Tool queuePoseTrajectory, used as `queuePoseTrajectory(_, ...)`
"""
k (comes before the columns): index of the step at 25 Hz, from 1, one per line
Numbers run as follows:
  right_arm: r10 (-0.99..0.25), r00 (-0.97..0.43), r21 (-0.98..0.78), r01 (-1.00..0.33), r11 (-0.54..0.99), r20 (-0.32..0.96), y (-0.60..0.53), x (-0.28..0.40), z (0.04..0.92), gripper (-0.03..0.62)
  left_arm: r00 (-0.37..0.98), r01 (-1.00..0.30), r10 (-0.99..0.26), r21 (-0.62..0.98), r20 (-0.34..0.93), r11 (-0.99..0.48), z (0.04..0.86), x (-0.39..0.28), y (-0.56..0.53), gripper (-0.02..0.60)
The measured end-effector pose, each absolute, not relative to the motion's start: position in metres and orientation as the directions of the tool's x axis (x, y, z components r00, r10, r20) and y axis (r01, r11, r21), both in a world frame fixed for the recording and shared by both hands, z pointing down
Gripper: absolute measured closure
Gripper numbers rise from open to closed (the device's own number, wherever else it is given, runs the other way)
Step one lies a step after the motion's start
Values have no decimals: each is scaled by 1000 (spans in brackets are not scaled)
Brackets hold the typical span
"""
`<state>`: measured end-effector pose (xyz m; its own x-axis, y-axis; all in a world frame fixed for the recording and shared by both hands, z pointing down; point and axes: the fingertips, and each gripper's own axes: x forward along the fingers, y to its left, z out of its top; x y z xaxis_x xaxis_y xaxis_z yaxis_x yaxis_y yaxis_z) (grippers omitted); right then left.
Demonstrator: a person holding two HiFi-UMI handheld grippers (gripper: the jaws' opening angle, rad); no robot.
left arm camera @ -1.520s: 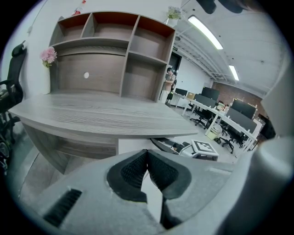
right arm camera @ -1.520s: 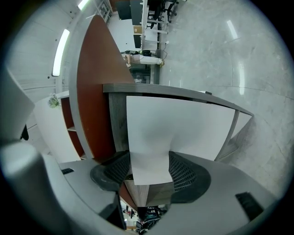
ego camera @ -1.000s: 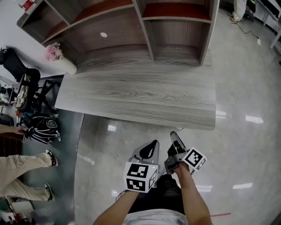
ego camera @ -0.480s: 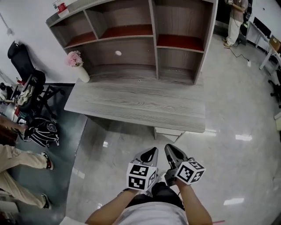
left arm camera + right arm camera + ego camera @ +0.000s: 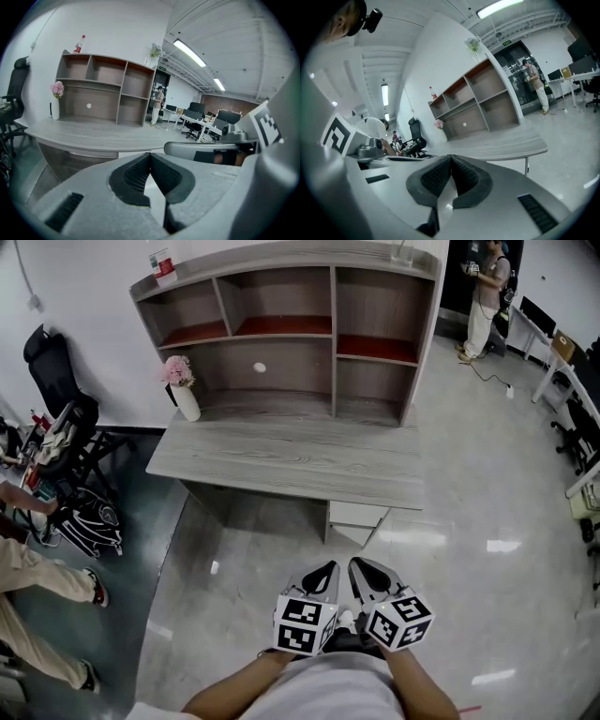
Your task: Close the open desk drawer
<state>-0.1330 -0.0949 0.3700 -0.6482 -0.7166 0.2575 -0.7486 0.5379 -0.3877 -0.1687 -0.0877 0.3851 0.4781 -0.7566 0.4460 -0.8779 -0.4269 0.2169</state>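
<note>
- Drawer [image 5: 357,515] sits under the right end of the desk [image 5: 281,460], its white front showing just below the desk's front edge. It seems to stick out a little past that edge, but from above I cannot tell how far it is open.
- It lies straight ahead of both grippers and well apart from them, with bare floor [image 5: 272,549] between. The coming move, I judge, is a reach forward and then a push away from the person, toward the wall.
- Its long side runs along the desk's front edge, so a push should meet the front square on.
- The right gripper [image 5: 360,568] lines up almost directly with the drawer and looks slightly nearer. The left gripper [image 5: 322,570] is just beside it.
- Both are clenched on nothing: each gripper view shows the dark pads meeting at the tips.
- The shelf unit [image 5: 333,334] on the desk shows nothing I can make out in its compartments except a small white round spot [image 5: 260,367] on one back panel.
- A vase [image 5: 187,401] of pink flowers stands at its left end, and a bottle [image 5: 162,262] stands on top.
</note>
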Motion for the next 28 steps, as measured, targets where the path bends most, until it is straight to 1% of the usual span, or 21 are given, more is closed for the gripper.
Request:
queuePoseTrajectory(5, -727, -624, -332, -776, 536, 285, -57, -141, 362, 592, 495, -869, -759, 231, 424, -438, 373, -175, -57, 578)
queuePoseTrajectory(10, -744, -606, -276, -794, 542, 282, -26, -146, 356, 594, 520, -854, -752, 232, 405, -466, 363, -171, -28, 578)
queuePoseTrajectory(17, -766, -568, -259, -822, 507, 301, -8, -144, 363, 594, 514, -855, -748, 179, 420, -487, 366, -173, -8, 578)
queuePoseTrajectory(28, -779, -549, -241, -835, 494, 304, 8, -141, 359, 594, 523, -850, -746, 186, 411, -493, 363, -172, 10, 578)
